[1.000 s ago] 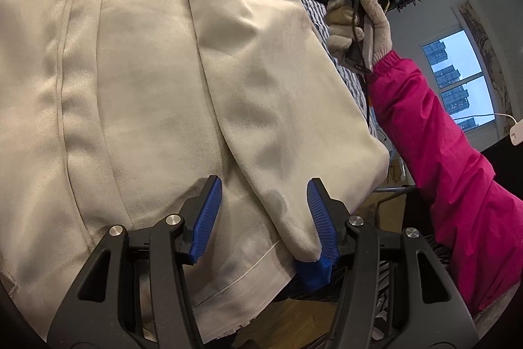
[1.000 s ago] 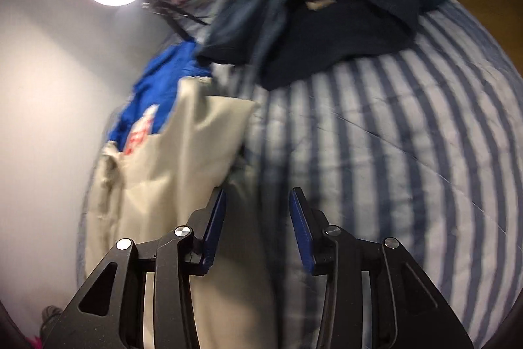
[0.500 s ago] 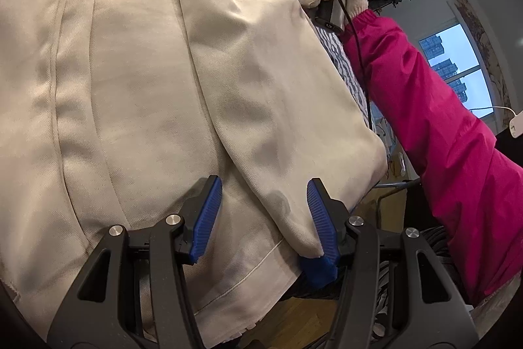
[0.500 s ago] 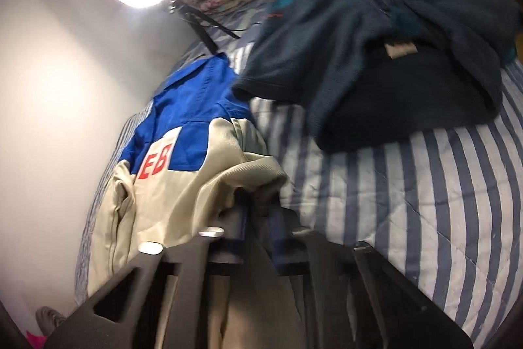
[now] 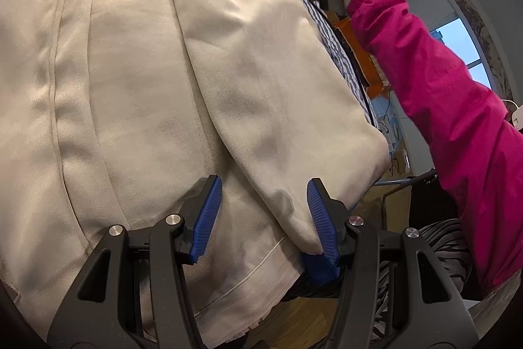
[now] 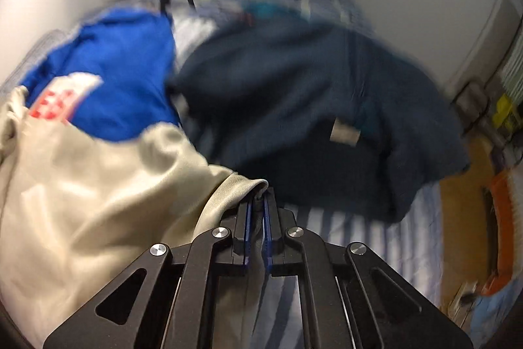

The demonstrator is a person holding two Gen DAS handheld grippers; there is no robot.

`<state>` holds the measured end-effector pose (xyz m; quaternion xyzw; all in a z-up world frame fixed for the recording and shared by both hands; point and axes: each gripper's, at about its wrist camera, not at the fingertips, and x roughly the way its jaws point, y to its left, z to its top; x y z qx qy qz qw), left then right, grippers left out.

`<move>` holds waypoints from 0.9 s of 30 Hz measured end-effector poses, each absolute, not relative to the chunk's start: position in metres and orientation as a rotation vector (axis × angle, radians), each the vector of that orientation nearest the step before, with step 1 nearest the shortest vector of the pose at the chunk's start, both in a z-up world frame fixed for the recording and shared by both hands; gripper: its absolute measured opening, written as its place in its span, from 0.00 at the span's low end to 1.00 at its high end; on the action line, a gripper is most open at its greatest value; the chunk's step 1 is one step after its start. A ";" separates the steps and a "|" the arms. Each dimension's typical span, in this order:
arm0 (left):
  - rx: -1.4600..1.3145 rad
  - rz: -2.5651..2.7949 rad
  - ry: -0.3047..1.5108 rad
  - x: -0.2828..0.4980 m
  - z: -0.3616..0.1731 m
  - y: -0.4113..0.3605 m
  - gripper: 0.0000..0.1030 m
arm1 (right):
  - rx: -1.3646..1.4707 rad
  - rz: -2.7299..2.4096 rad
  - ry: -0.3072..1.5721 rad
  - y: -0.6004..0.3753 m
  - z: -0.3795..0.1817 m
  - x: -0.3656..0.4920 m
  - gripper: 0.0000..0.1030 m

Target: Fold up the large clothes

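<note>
I've got the right gripper (image 6: 257, 211) with jaws pinching the beige jacket (image 5: 196, 80) edge on the bed (image 6: 376, 237), left gripper (image 5: 261, 211) jaws spread around its hem fold, so I'd clamp left first, then lift both evenly.

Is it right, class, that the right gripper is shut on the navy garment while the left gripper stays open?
Not quite. The right wrist view shows the right gripper shut on the beige jacket, not the navy one. The left gripper is open.
</note>
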<state>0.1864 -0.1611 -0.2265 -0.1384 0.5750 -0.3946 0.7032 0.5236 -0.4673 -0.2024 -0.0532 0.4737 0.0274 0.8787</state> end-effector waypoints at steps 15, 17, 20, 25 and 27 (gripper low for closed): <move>-0.436 -0.929 1.321 0.182 -0.220 -0.159 0.55 | 0.379 0.282 0.991 -0.505 -0.189 0.454 0.38; -0.435 -0.928 1.325 0.183 -0.220 -0.160 0.55 | 0.383 0.292 1.019 -0.495 -0.201 0.461 0.37; -0.410 -0.944 1.327 0.186 -0.218 -0.163 0.10 | 0.342 0.292 1.039 -0.482 -0.211 0.462 0.02; -0.429 -0.952 1.350 0.178 -0.214 -0.174 0.00 | 0.077 0.165 1.052 -0.474 -0.185 0.463 0.01; -0.419 -0.948 1.355 0.176 -0.216 -0.179 0.00 | 0.079 0.155 1.043 -0.483 -0.175 0.466 0.01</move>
